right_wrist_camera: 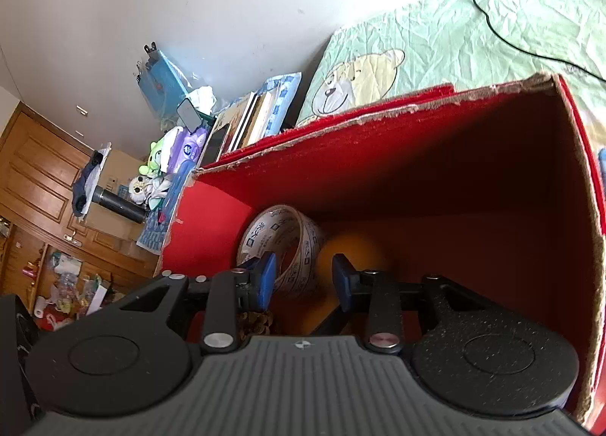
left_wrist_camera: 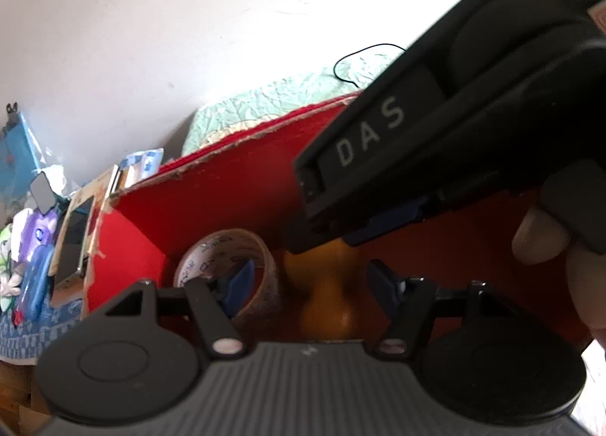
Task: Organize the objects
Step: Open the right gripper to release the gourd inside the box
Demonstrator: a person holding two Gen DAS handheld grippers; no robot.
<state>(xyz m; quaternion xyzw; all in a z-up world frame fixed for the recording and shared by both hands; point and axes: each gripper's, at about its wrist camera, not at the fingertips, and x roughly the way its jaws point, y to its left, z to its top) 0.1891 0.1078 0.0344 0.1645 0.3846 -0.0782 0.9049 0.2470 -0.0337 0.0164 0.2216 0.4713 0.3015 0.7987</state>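
A red cardboard box (right_wrist_camera: 435, 156) stands open below both grippers. On its floor a roll of printed tape (right_wrist_camera: 288, 243) stands on edge beside an orange rounded object (right_wrist_camera: 360, 250). In the right wrist view my right gripper (right_wrist_camera: 303, 277) is inside the box, its blue pads a little apart and pressing on nothing; the tape and the orange object lie just beyond them. My left gripper (left_wrist_camera: 310, 282) is open, the orange object (left_wrist_camera: 329, 296) is beyond its gap, and the tape roll (left_wrist_camera: 227, 262) is behind its left finger. The right gripper's black body (left_wrist_camera: 378, 133) crosses above, held by a hand (left_wrist_camera: 541, 235).
The box sits against a bed with a green bear-print sheet (right_wrist_camera: 416, 57) and a black cable (right_wrist_camera: 530, 27). Books and packets (right_wrist_camera: 246, 122) and plush toys (right_wrist_camera: 151, 171) crowd the box's left side. A small brown cone-like thing (right_wrist_camera: 257, 322) lies under my right gripper. Wooden cabinets (right_wrist_camera: 38, 178) stand far left.
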